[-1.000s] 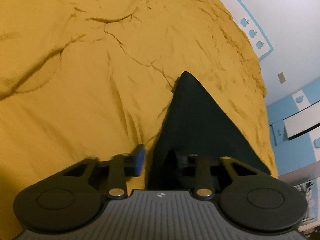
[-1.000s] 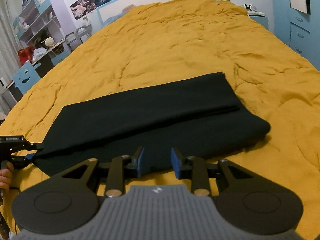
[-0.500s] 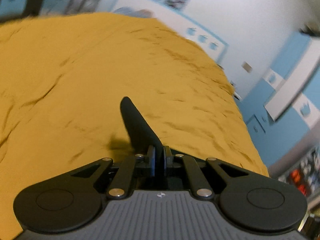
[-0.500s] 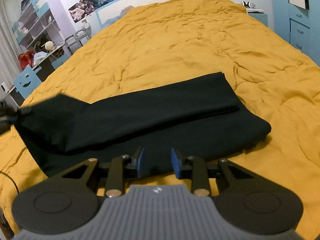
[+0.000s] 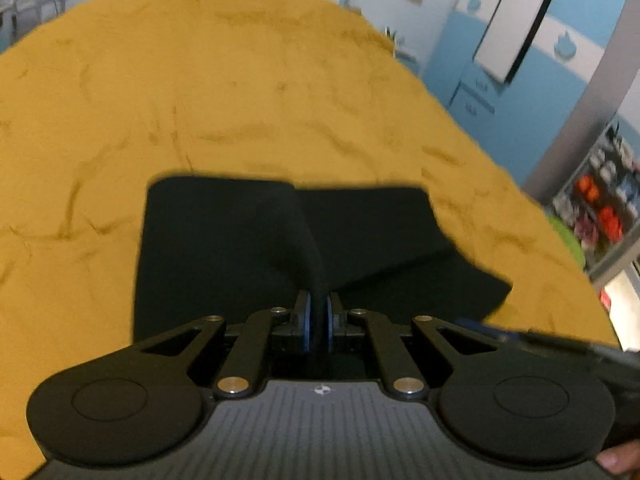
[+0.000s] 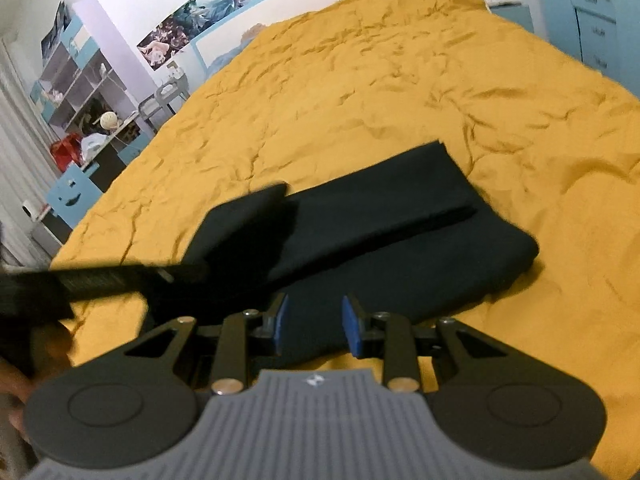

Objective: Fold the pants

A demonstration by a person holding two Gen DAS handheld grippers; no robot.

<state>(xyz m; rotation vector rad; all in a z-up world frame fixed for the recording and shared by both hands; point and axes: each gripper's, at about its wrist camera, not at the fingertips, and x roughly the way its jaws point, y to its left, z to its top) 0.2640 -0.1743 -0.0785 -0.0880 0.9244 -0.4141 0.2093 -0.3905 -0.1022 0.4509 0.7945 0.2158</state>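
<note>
Black pants [image 6: 400,236] lie on a yellow bedspread [image 6: 400,80], folded lengthwise. My left gripper [image 5: 318,316] is shut on the pants' leg end [image 5: 224,240] and holds it lifted over the rest of the pants [image 5: 384,228]. In the right wrist view the left gripper [image 6: 176,276] comes in from the left with the raised cloth [image 6: 244,220]. My right gripper [image 6: 314,322] is open and empty, just above the pants' near edge. Its tip shows blurred in the left wrist view [image 5: 480,326].
The yellow bedspread [image 5: 200,80] fills most of both views. Blue drawers [image 6: 592,20] stand at the right of the bed, shelves and a desk [image 6: 80,120] at the left. A shelf with bright items [image 5: 600,208] is at the far right.
My left gripper closed on the pants' leg end, lifted it and carried it rightwards over the rest of the pants. My right gripper stayed open and tilted slightly.
</note>
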